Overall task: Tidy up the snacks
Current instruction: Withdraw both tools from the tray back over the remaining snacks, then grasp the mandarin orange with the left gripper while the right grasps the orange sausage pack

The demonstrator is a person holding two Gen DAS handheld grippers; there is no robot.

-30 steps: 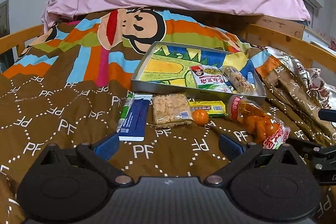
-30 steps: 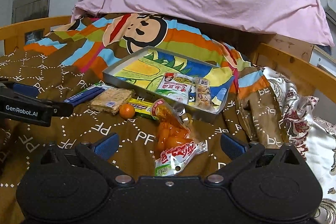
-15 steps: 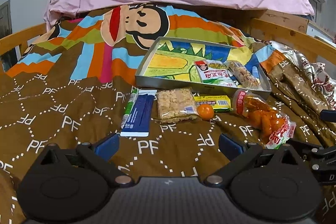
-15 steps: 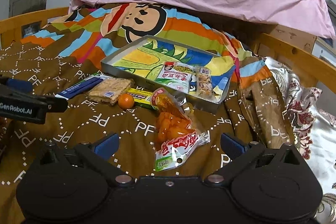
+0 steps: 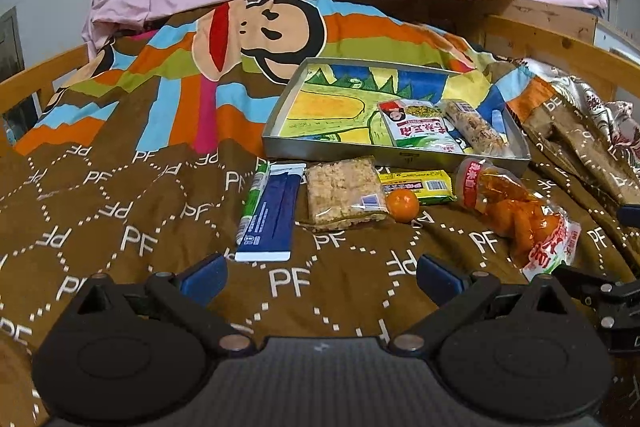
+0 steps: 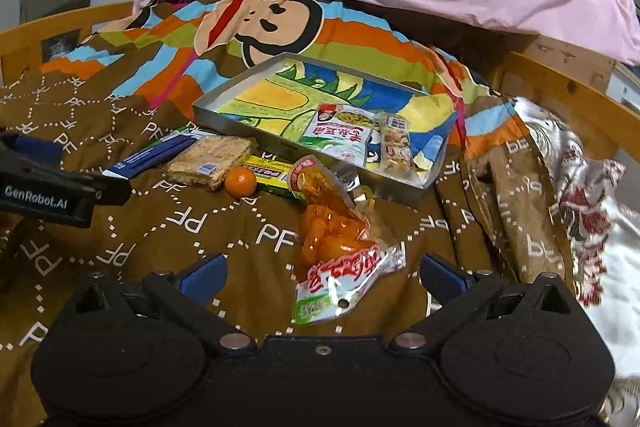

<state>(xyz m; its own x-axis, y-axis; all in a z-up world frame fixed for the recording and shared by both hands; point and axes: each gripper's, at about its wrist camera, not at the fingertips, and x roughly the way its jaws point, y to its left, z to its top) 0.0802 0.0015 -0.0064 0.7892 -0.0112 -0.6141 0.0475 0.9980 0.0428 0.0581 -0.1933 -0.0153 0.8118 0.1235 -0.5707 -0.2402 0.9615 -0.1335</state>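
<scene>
Just ahead of the right gripper [image 6: 322, 273], whose jaws stand wide apart and empty, lies the orange snack bag [image 6: 338, 235], in line with the gap, near the tray [image 6: 256, 139]. Likewise the left gripper [image 5: 320, 273] is spread wide, the blue packet [image 5: 272, 213] beyond it on the bed.
</scene>
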